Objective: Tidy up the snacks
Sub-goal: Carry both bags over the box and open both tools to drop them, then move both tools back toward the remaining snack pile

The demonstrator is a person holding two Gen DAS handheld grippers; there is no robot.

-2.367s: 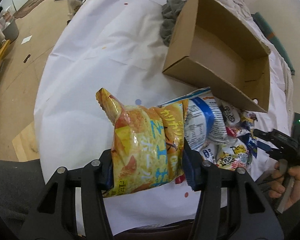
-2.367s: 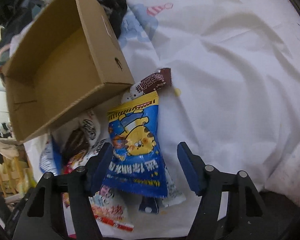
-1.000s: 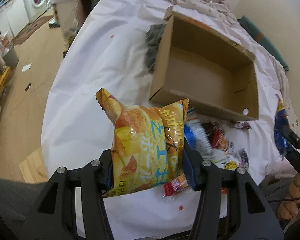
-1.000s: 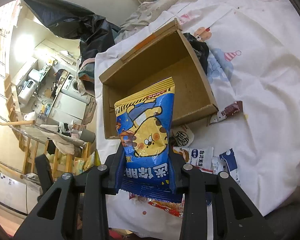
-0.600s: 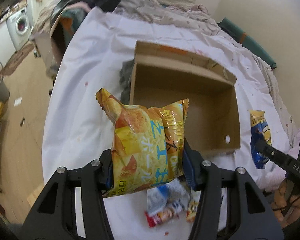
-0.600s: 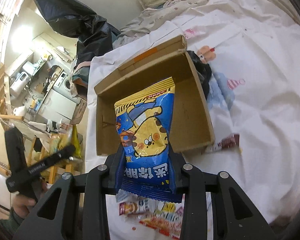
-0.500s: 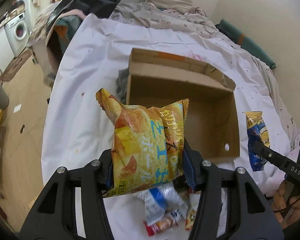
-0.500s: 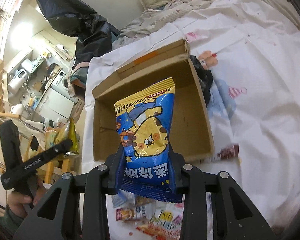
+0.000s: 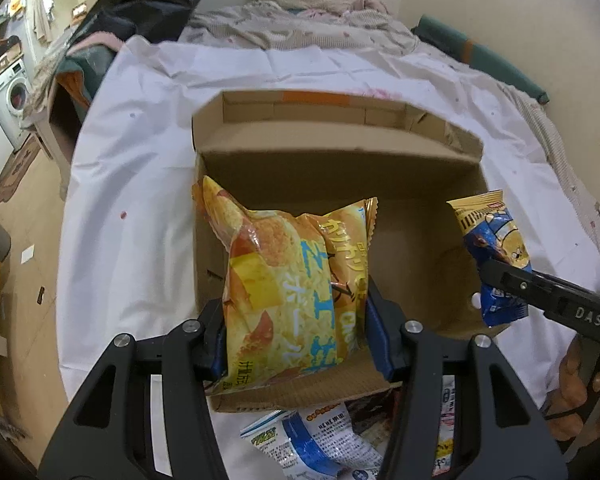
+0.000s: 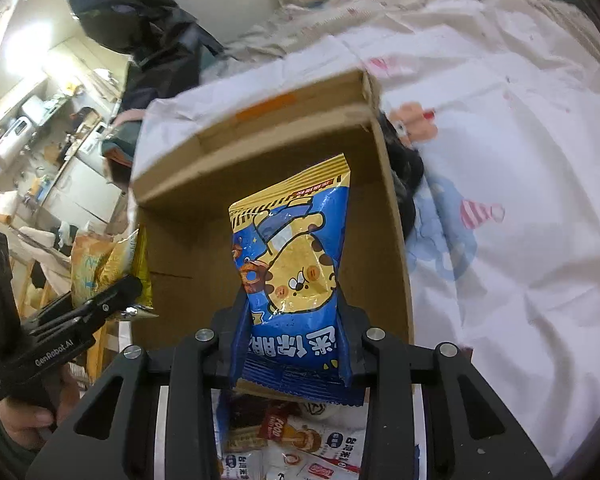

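My left fingers point(image 9: 296, 340) pinch the yellow chip bag point(image 9: 292, 292), my right fingers point(image 10: 296, 336) the blue biscuit bag point(image 10: 296, 264), both poised over the open cardboard box point(image 9: 420, 216) for dropping in.

Glossy foil snack bags point(image 9: 296, 292), matt cardboard box point(image 9: 340, 168), white cloth sheet point(image 9: 140, 184)

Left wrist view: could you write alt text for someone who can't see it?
The left gripper holds a yellow chip bag over an open cardboard box on a white sheet. At right, the right gripper holds a blue snack bag; loose snack packets lie below.
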